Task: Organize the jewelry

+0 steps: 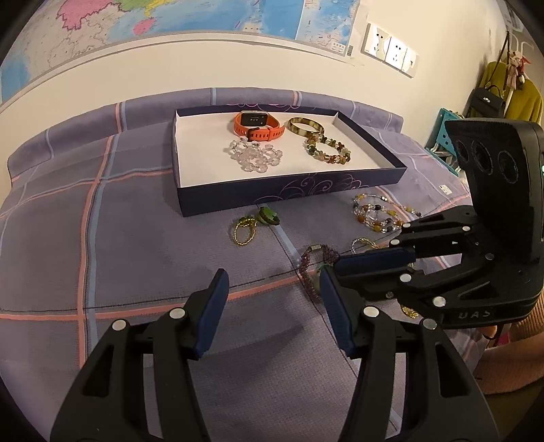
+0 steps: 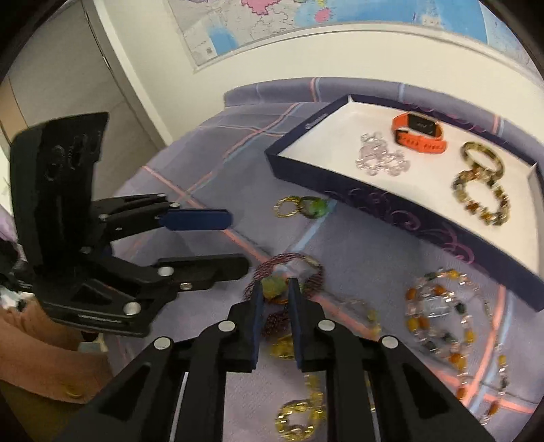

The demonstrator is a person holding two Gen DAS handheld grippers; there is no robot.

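Note:
A dark blue box (image 1: 289, 195) (image 2: 391, 210) with a white inside holds an orange watch (image 1: 259, 125) (image 2: 420, 133), a clear bead bracelet (image 1: 255, 156) (image 2: 379, 159), an amber bangle (image 1: 304, 126) (image 2: 481, 156) and a stone bead bracelet (image 1: 328, 149) (image 2: 482, 197). A purple bead bracelet with a green pendant (image 1: 311, 272) (image 2: 289, 268) lies on the bedspread. My right gripper (image 2: 275, 289) (image 1: 335, 268) has its jaws narrowly apart around the green pendant (image 2: 273, 287). My left gripper (image 1: 272, 282) (image 2: 234, 238) is open and empty beside it.
Loose on the purple plaid bedspread (image 1: 119, 238) lie a gold chain with a green charm (image 1: 253, 224) (image 2: 302, 207), a multicolour bead necklace (image 1: 377, 212) (image 2: 442, 316) and gold chains (image 2: 299, 414). A wall with a map (image 1: 170, 20) stands behind.

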